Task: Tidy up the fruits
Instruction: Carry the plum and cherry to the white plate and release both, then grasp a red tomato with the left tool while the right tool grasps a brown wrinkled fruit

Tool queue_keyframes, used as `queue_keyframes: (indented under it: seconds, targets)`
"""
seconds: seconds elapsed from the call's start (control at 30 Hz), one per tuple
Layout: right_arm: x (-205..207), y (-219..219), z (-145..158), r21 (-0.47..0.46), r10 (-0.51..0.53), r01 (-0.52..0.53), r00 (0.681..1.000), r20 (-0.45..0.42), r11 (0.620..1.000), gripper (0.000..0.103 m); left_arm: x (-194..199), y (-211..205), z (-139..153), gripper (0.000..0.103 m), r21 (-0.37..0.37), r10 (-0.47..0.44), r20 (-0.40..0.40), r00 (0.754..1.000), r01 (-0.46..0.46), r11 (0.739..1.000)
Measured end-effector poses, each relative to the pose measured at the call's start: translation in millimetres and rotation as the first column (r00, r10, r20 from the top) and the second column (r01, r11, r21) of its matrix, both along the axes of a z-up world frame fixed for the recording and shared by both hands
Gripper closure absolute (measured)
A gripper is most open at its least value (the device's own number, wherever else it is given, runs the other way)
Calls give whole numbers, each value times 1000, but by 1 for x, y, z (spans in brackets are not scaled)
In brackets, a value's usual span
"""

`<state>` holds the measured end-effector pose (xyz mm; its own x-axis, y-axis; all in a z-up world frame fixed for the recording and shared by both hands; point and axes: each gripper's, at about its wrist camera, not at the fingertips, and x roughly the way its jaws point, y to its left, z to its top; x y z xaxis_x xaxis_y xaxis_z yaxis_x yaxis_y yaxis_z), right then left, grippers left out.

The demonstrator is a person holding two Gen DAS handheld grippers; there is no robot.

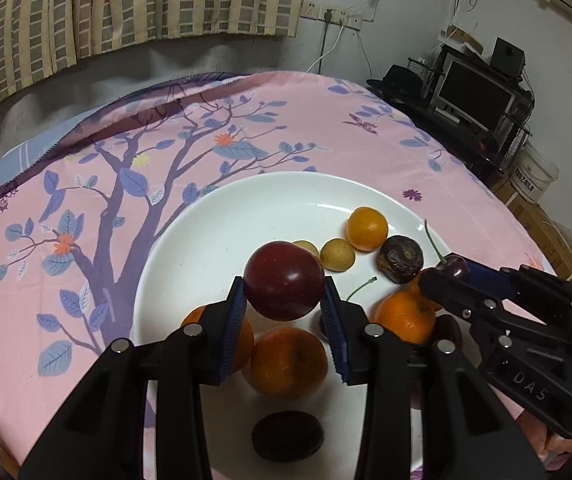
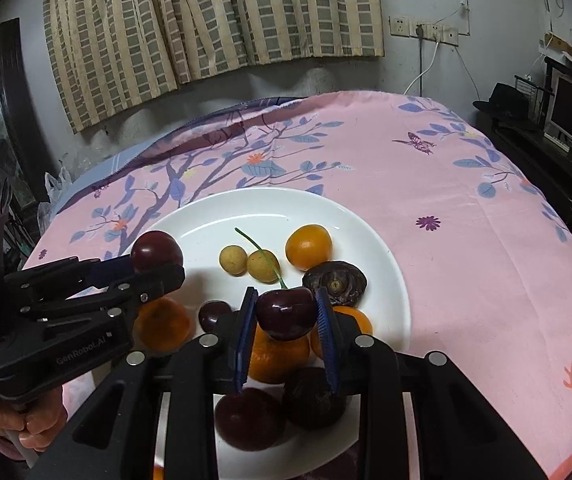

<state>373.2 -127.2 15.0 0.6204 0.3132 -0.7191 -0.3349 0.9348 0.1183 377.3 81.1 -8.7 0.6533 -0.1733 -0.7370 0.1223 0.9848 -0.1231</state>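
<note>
The left gripper [image 1: 284, 300] clamps a plum [image 1: 284, 280], the right gripper [image 2: 286, 312] a cherry [image 2: 286, 314] — carry both level, probably clear of the plate [image 1: 222, 216], grips steady.

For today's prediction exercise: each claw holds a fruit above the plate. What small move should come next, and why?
Probably carry both fruits on across the white plate toward its bare far side and lower them there. The left claw grips a red plum, the right claw a cherry; both hang above crowded oranges, while the far rim is free.
</note>
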Motion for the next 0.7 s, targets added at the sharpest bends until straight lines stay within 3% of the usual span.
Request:
queue_keyframes:
  seconds: [0.07, 0.13, 0.17, 0.2, 0.3, 0.33, 0.5, 0.7]
  targets:
    - [3, 1, -4, 1, 4, -4, 1000, -13, 1000, 73, 1, -1, -3, 65, 6, 0, -7, 1000, 0, 1000]
    - [1, 1, -5, -8, 5, -5, 1000, -12, 1000, 71, 0, -2, -2, 58, 6, 10, -11, 1000, -10, 1000]
    - [-2, 2, -4, -20, 6, -6, 1000, -9, 1000, 59, -4, -1, 1, 44, -1, 13, -2, 1000, -13, 1000]
    - [-7, 1, -1, -28, -3, 4, 1000, 7, 1000, 55, -10, 0, 6, 33, 3, 28, 15, 999, -28, 1000]
    - [-26, -7, 12, -35, -20, 22, 999, 36, 999, 29, -35, 6, 22, 16, 23, 76, 67, 995, -78, 997]
    - [-36, -12, 16, -37, -17, 19, 999, 40, 999, 26, -43, 9, 26, 13, 12, 76, 70, 995, -77, 997]
    - [-93, -33, 17, -36, 2, -1, 1000, 27, 999, 18, -99, 20, 29, 5, -11, 77, 68, 995, -76, 997]
    - [-155, -50, -6, -50, -7, 7, 1000, -11, 999, 18, -140, 18, -1, 5, 45, 44, 27, 999, -46, 998]
